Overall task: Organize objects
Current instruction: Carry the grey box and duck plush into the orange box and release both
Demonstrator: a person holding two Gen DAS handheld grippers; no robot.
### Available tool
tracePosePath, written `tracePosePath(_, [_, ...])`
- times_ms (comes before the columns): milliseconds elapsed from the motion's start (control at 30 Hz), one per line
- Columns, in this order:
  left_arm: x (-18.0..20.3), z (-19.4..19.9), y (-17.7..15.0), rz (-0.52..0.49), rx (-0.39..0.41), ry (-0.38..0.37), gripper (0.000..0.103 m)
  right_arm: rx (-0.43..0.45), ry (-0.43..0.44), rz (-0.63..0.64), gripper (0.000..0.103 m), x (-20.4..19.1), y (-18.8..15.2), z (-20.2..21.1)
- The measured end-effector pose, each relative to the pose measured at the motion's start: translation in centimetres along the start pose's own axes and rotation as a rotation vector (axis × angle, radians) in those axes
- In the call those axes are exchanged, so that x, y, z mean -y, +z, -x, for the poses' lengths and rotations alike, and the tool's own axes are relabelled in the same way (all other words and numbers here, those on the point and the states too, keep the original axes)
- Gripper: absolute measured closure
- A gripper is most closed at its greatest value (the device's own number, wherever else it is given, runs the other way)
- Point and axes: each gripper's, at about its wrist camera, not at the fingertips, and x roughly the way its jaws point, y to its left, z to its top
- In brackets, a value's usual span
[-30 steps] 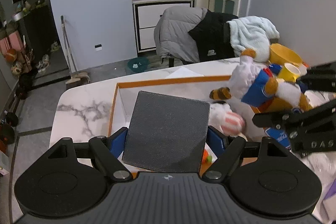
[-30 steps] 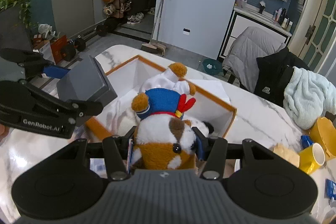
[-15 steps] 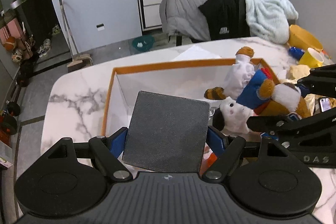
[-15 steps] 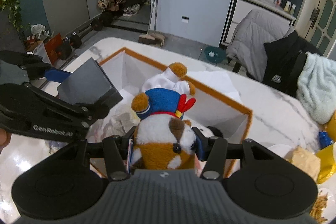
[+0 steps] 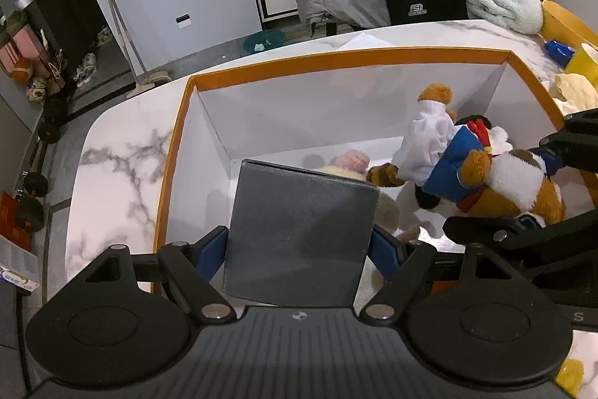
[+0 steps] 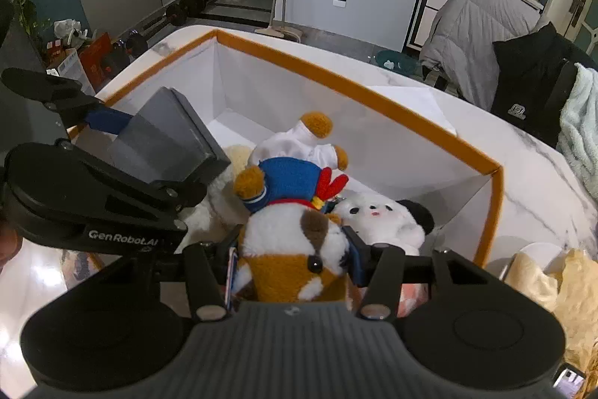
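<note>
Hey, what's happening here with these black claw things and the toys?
A person is tidying things into a white storage box with an orange rim, using a hand-held claw in each hand. The left claw is clamped on a dark grey box, held over the near left part of the storage box. The right claw grips a brown and white plush toy in a blue top, over the box too. A white panda plush already lies inside.

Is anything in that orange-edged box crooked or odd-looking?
Yes: the brown-and-white plush dog, gripped by the right gripper, hangs head toward the fingers, its feet pointing away over the box. The dark grey box in the left gripper is tilted. Otherwise nothing looks spilled or damaged.
</note>
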Motion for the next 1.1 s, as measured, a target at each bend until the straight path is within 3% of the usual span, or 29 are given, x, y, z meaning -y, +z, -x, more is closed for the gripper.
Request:
tracePosePath(700, [1.2, -1.5, -0.1, -0.056, -0.054, 0.080, 0.011, -0.090, -0.062, 0.050, 0.046, -0.6, -0.1, -3.1])
tracePosePath(1100, [1.0, -0.5, -0.4, -0.083, -0.044, 0.113, 0.008, -0.072, -0.074, 0.050, 0.035, -1.1, -0.3, -2.1])
